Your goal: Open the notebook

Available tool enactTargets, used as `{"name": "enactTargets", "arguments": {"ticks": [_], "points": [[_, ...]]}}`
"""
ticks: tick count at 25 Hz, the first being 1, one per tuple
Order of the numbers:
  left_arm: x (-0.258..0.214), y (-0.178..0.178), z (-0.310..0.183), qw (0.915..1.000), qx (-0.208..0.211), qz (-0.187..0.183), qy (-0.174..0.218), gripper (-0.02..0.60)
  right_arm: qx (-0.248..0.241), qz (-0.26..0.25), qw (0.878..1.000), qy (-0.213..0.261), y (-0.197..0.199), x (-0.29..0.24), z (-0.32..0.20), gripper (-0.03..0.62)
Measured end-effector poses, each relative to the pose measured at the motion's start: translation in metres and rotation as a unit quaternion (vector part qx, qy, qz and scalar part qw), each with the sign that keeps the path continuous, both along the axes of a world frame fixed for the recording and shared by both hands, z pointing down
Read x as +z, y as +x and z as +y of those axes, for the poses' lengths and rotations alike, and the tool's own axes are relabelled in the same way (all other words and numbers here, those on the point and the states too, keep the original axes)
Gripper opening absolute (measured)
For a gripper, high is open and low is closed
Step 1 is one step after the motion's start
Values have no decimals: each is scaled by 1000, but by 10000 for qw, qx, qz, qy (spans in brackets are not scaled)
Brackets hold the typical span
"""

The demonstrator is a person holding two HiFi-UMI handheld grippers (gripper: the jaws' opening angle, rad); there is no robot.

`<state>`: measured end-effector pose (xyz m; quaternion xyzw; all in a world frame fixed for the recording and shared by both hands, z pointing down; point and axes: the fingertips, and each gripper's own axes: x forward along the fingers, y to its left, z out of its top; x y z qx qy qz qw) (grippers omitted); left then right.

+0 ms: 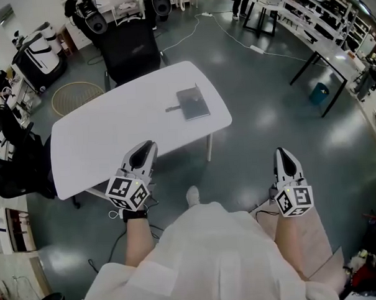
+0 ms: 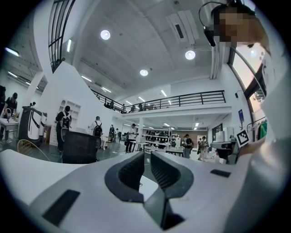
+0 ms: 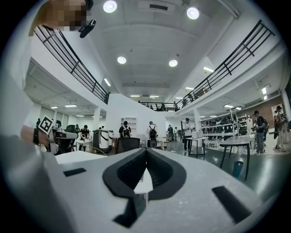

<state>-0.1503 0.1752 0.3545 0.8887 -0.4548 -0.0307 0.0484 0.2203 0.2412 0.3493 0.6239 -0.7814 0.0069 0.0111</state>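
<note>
A closed grey notebook [image 1: 193,104] lies flat near the far right side of the white table [image 1: 106,137], with a dark pen-like strip at its left edge. Both grippers are held level on the near side of the table, well short of the notebook. My left gripper [image 1: 148,145] hangs at the table's near edge, its jaws shut with nothing between them [image 2: 146,154]. My right gripper [image 1: 281,152] is off to the table's right, above the floor, also shut and empty [image 3: 145,151]. The table's corner [image 3: 142,181] shows through the right jaws.
A black office chair [image 1: 131,52] stands behind the table, and a round wire hoop [image 1: 77,95] lies on the floor to its left. Black-legged tables [image 1: 333,53] and a blue bin [image 1: 319,92] stand at right. Cables cross the grey floor.
</note>
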Motion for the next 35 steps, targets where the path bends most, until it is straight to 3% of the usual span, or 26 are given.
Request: {"name": "enactTargets", "arguments": {"ticks": [10, 25, 35], "points": [[21, 33, -94, 9997, 213, 27, -64, 43, 70, 104, 9999, -55, 24, 14, -83, 5], [34, 44, -287, 9992, 333, -144, -191, 43, 58, 27, 10000, 48, 34, 1, -290, 6], [63, 45, -342, 9980, 414, -56, -471, 43, -145, 91, 9998, 82, 19, 2, -375, 6]]}}
